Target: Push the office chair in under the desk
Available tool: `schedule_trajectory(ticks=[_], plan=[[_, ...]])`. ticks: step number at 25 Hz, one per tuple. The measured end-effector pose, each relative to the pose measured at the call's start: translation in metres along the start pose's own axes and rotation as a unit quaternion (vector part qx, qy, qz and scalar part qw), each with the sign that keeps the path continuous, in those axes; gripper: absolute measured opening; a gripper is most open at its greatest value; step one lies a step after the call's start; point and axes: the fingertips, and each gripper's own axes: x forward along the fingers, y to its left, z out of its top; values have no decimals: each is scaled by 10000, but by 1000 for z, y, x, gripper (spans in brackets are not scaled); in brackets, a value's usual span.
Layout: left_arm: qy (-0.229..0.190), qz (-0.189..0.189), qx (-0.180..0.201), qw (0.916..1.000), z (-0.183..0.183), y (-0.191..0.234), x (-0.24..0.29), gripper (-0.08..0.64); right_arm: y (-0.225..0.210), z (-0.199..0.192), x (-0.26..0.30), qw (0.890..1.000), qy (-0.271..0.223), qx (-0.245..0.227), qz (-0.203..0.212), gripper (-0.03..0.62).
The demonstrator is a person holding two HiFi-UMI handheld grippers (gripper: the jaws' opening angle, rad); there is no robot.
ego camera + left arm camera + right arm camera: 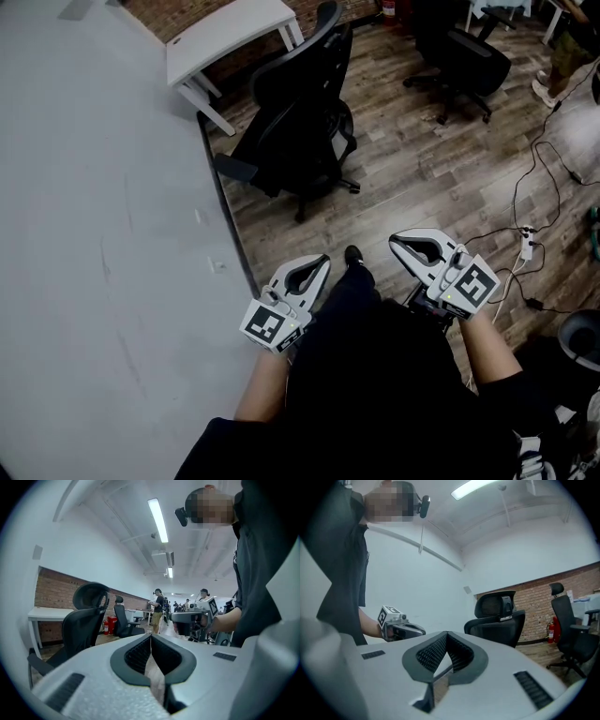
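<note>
We hold the left gripper [322, 262] at the lower centre of the head view with its jaws pressed together, the ribbed black pads meeting at the tip and nothing between them. The right gripper [395, 243], just to its right, also has its jaws closed tight and empty. Neither touches anything. Between them we see our own dark trousers and one black shoe [352, 255] on the wood-plank floor [422, 178]. The black mesh high-back office chair [298, 112] stands well apart from both grippers, in the upper middle of the head view. Its headrest is toward the top edge and its seat and one armrest toward the left. It sits on the floor beside the slanted legs of the white surface [230, 28] in the upper left, not tucked under it. A pale grey wall [94, 244] fills the left side of that frame. A second black office chair [459, 56] stands in the upper right, and black cables [539, 202] trail across the floor at the right. In the left gripper view a red fire extinguisher [109, 624] stands by the brick wall [58, 592].
</note>
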Motion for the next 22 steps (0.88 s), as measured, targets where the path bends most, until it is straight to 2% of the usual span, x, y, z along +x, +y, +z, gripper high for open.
schedule_trajectory(ticks=[3,8,11,13,18,22], plan=[[41,-135,-47,9999,-3,2,15,17,-14,3,-9,9997,-101,68,-193,8],[95,-375,-153,9991,-10,9,40,17,-39,-15,-16,9980,179,233,-552,8],[135,-484,-225,9985,-13,19,58,17,-57,-16,-12,9978,108,226,-621,8],[135,-526,-271,9982,-13,29,70,17,-70,-23,-8,9969,291,244,-689,8],[142,-419,-412,9982,-16,73,99,17,-110,-18,18,9976,169,318,-589,8],[141,-155,-627,9978,-20,120,114,17,-147,-27,45,9966,615,294,-460,8]])
